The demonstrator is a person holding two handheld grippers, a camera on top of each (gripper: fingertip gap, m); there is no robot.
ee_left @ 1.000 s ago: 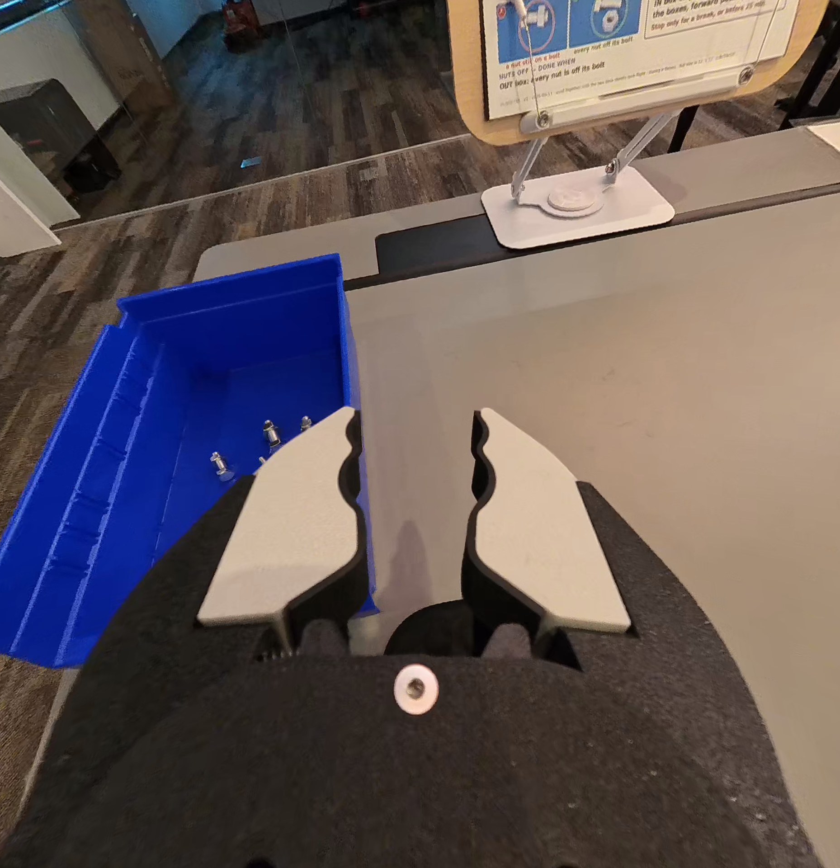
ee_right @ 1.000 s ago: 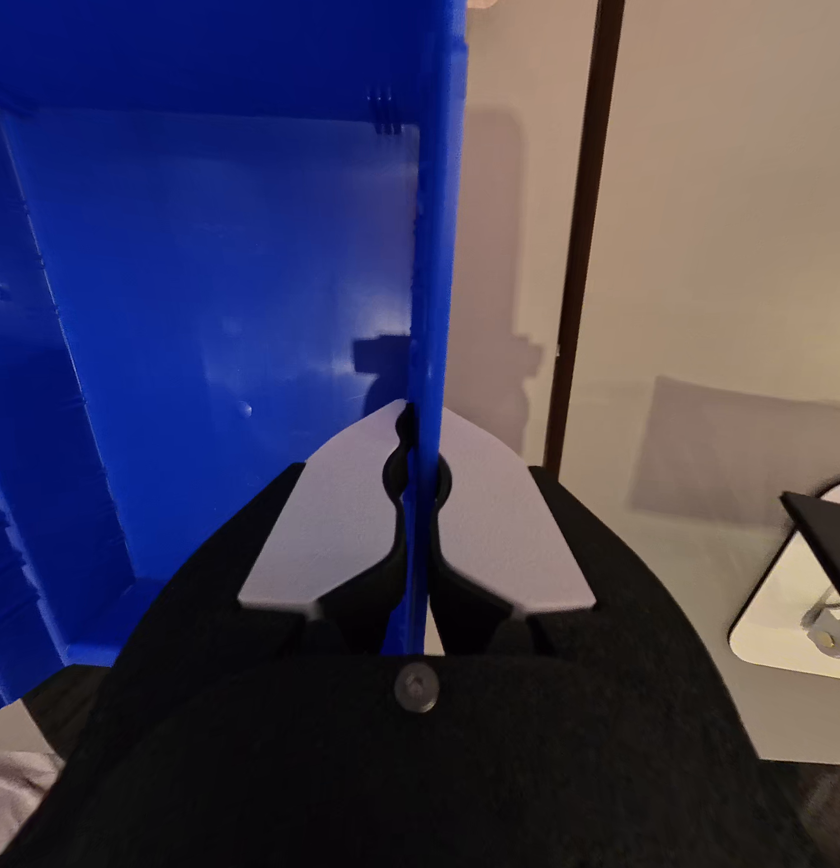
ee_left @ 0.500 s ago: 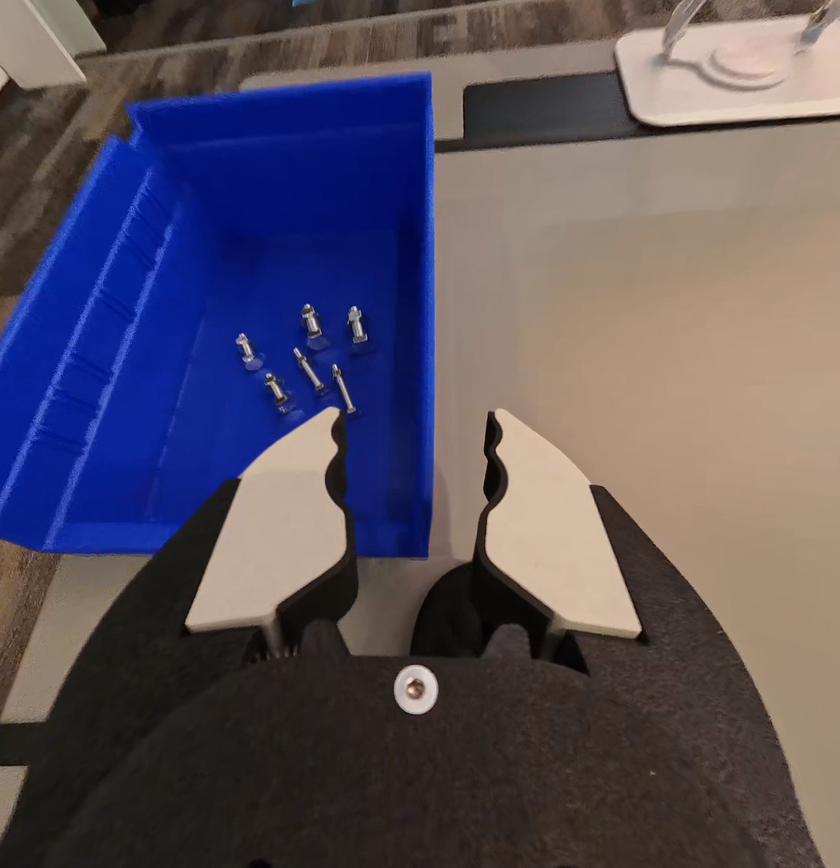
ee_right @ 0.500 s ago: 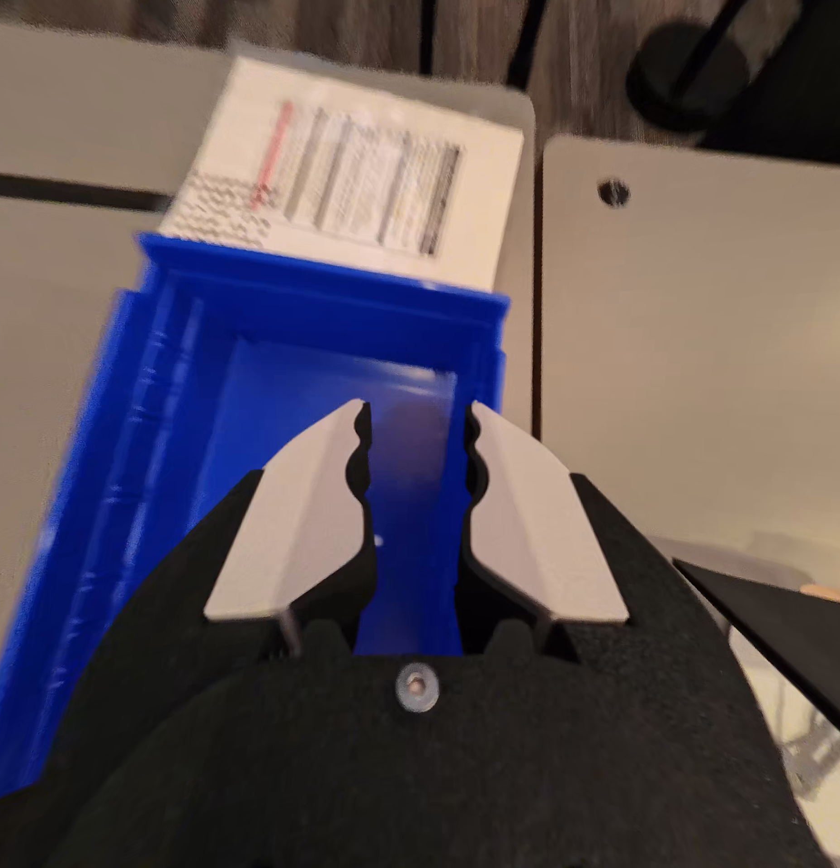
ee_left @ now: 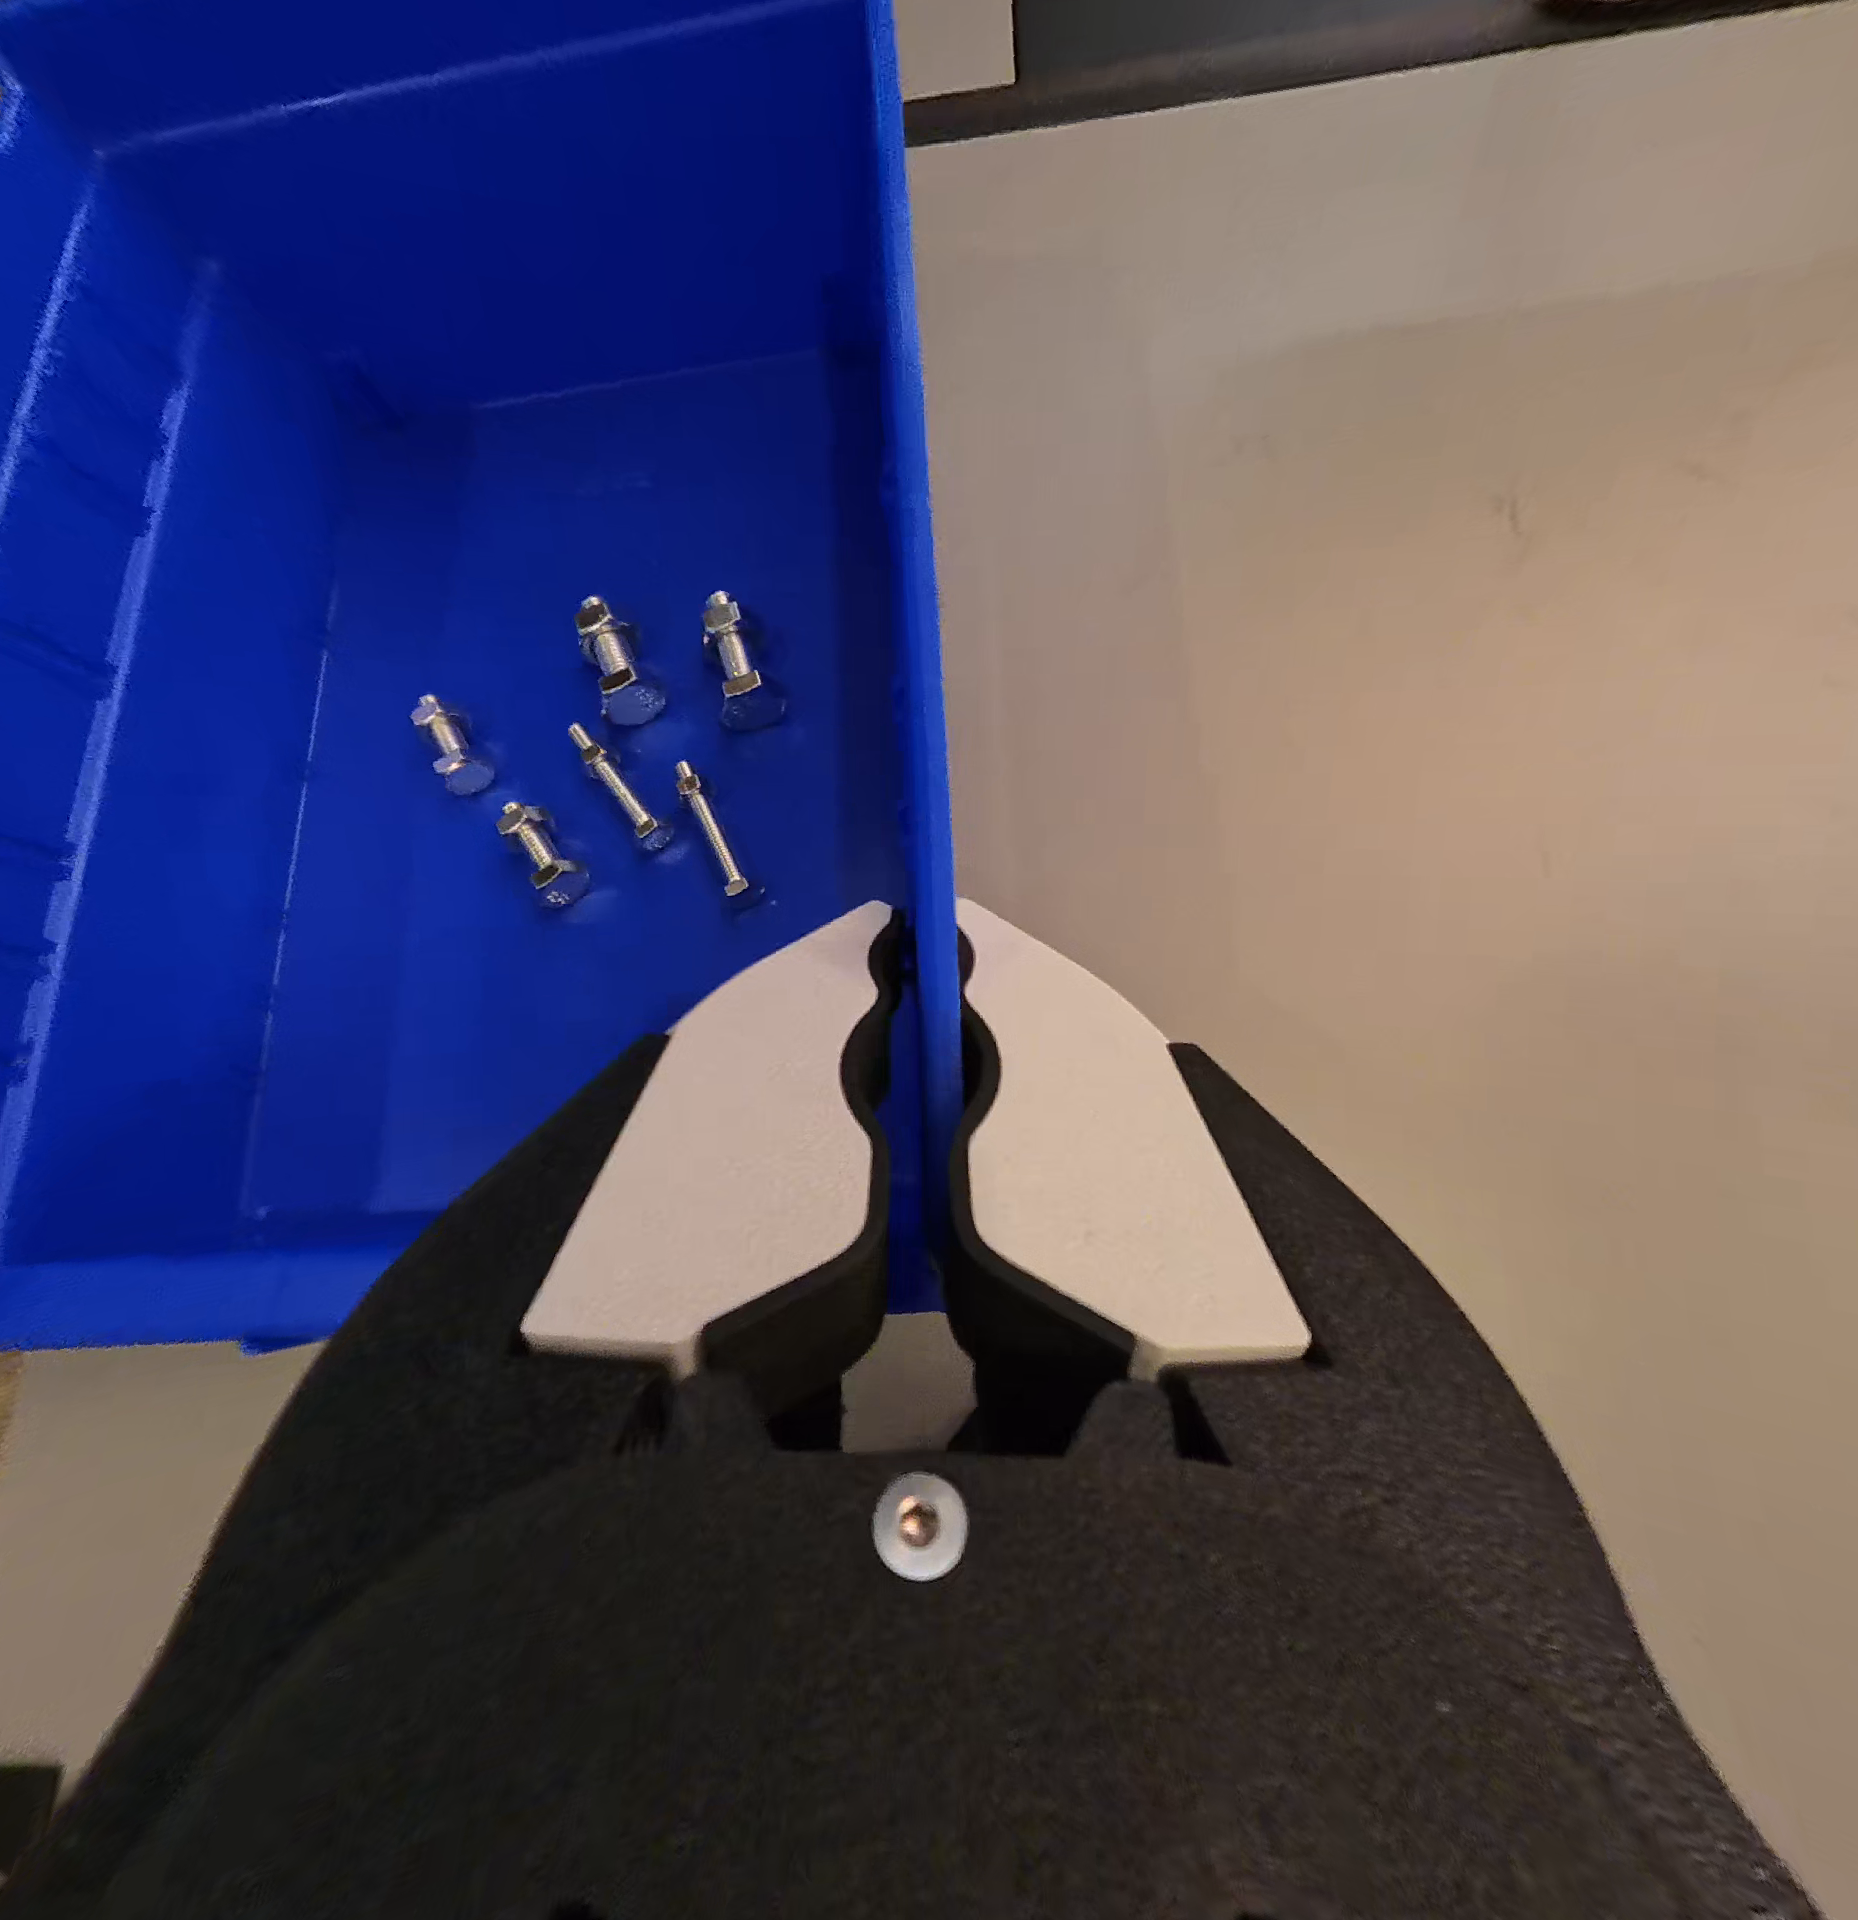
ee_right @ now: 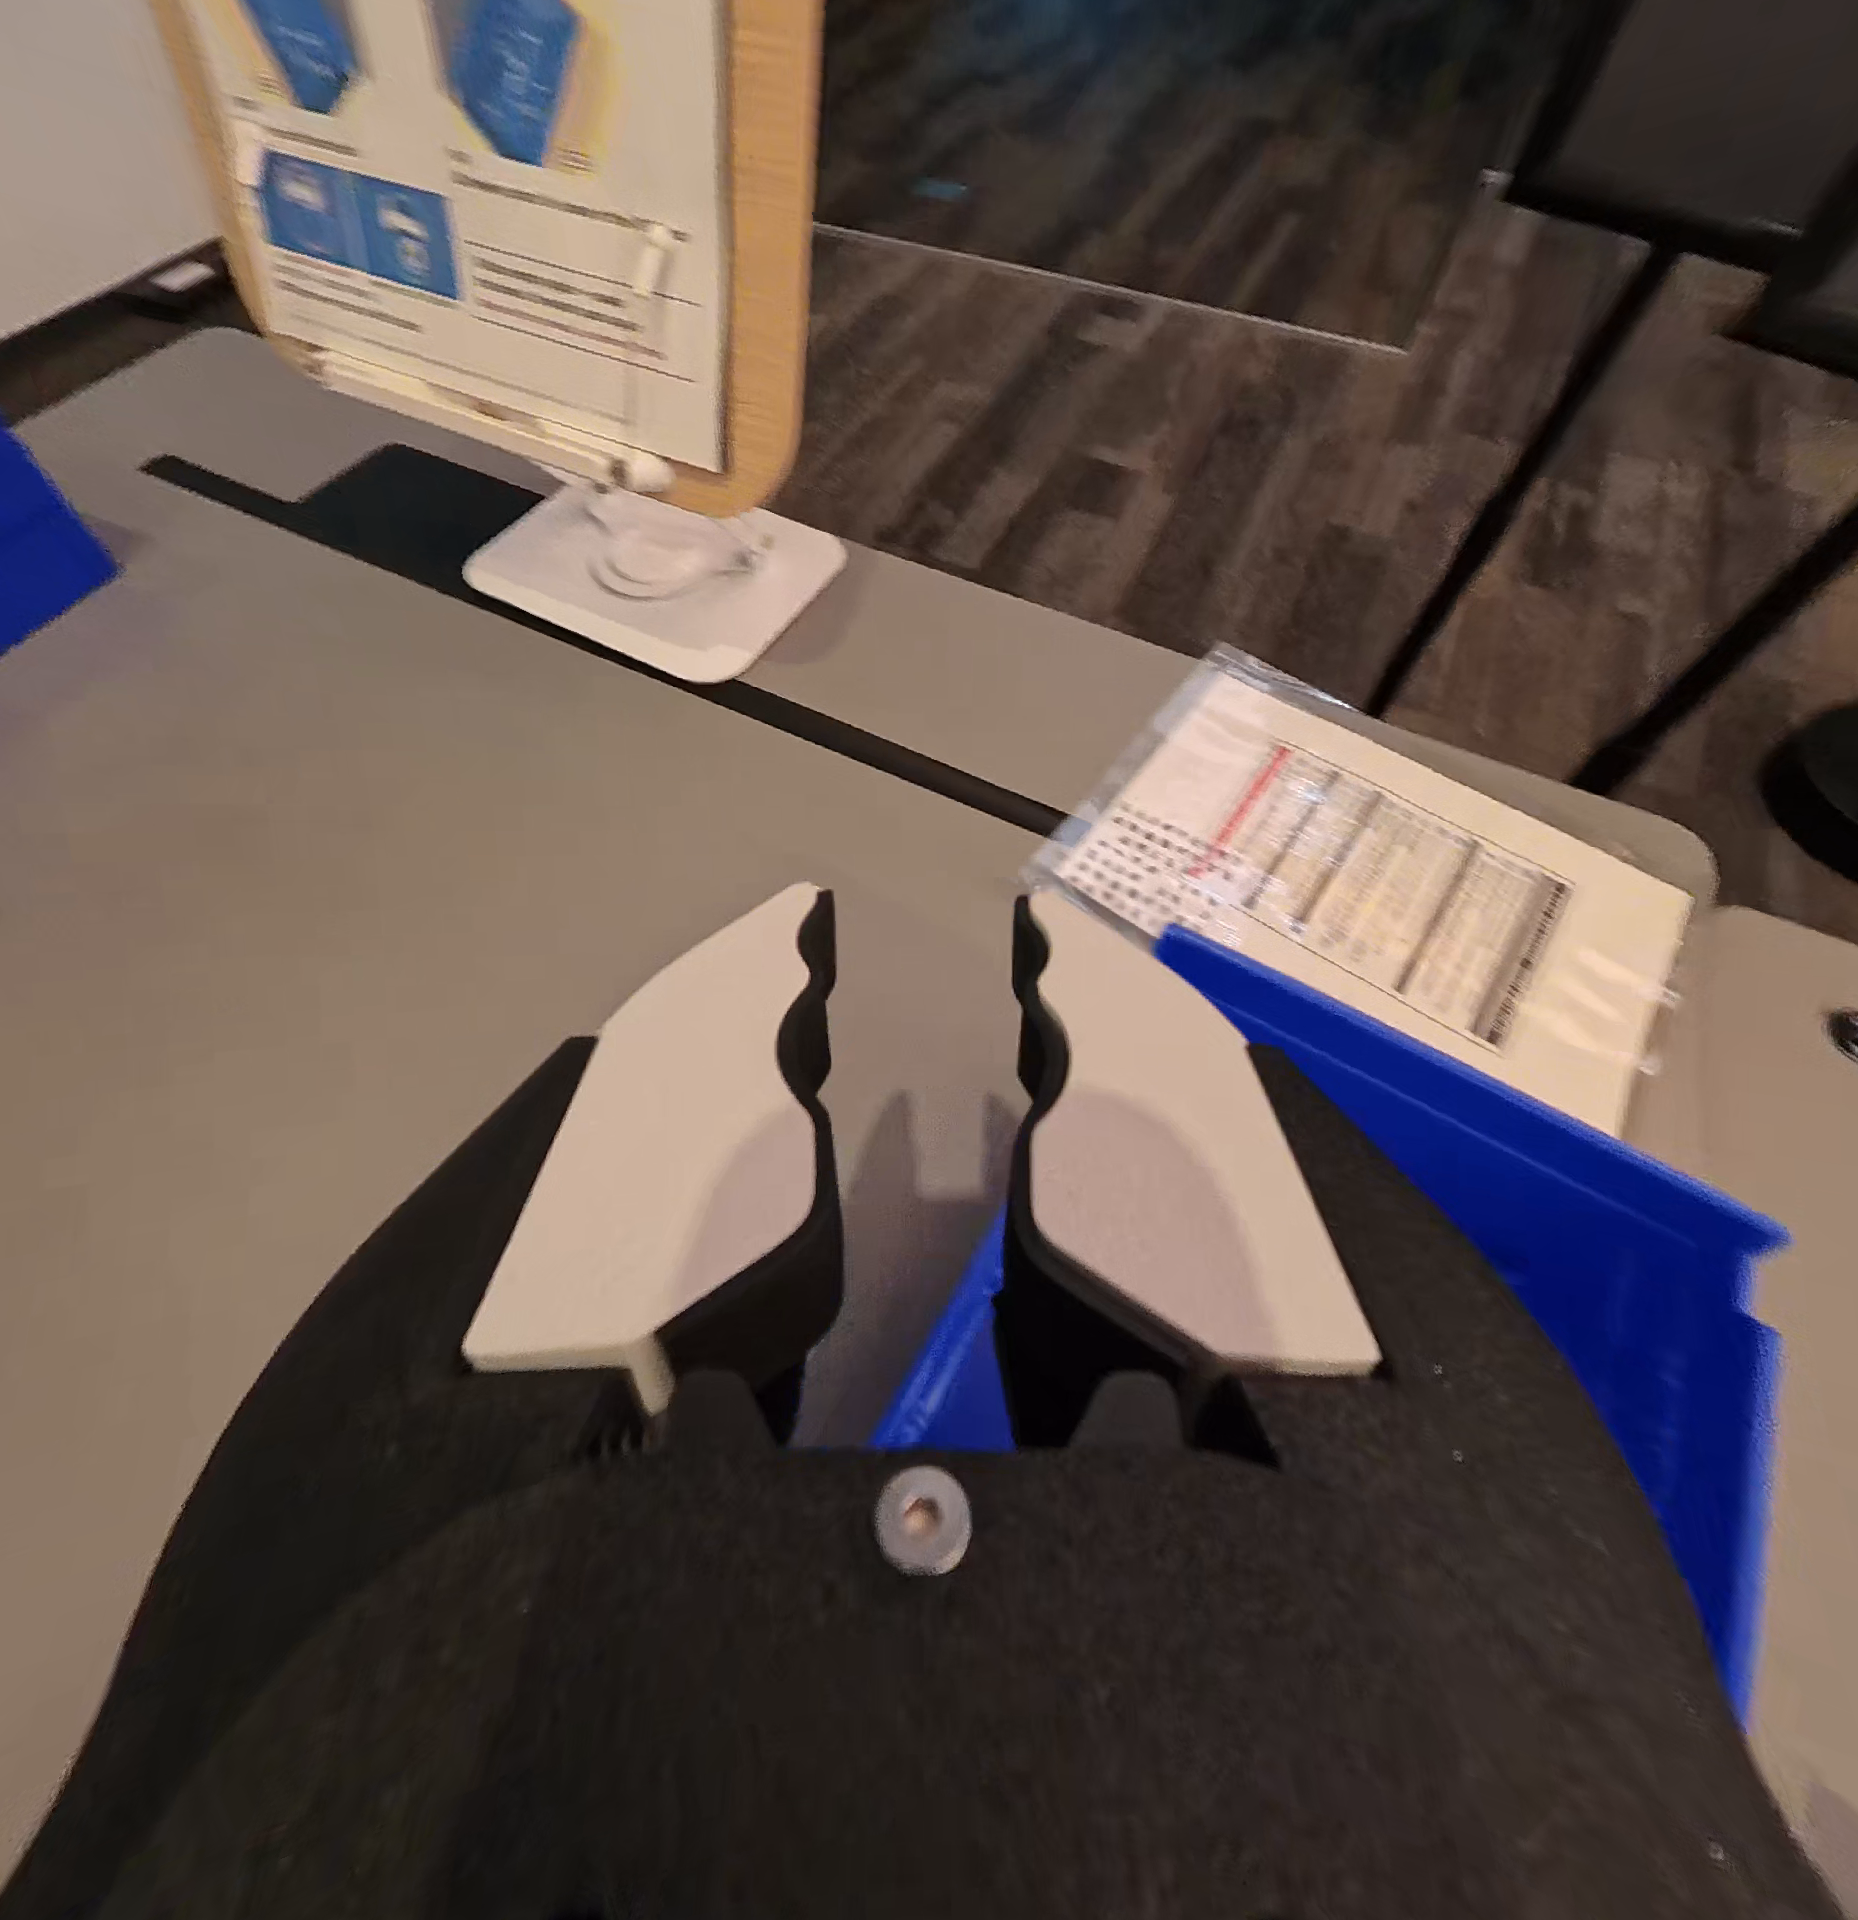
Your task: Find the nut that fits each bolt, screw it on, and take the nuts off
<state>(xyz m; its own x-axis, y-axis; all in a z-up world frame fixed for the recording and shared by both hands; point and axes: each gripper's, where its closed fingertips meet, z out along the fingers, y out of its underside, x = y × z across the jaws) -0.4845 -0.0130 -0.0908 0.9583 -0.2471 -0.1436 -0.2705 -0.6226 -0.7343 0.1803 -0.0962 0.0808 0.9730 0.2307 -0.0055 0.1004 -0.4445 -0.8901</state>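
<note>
Surface: grey table (ee_right: 312,831) over dark plank floor; a sign stand (ee_right: 509,239) at eleven o'clock in the right wrist view, a printed sheet (ee_right: 1351,894) at two o'clock.
Left gripper (ee_left: 925,925): wide open half a second ago, now clamped on the right wall of the blue bin (ee_left: 592,312).
Bolts (ee_left: 603,748): six with nuts on, lying on that bin's floor at eleven o'clock from the tips.
Right gripper (ee_right: 920,914): parted, holding nothing; it has swung off the second blue bin (ee_right: 1507,1226), now at its four o'clock, over bare table.
</note>
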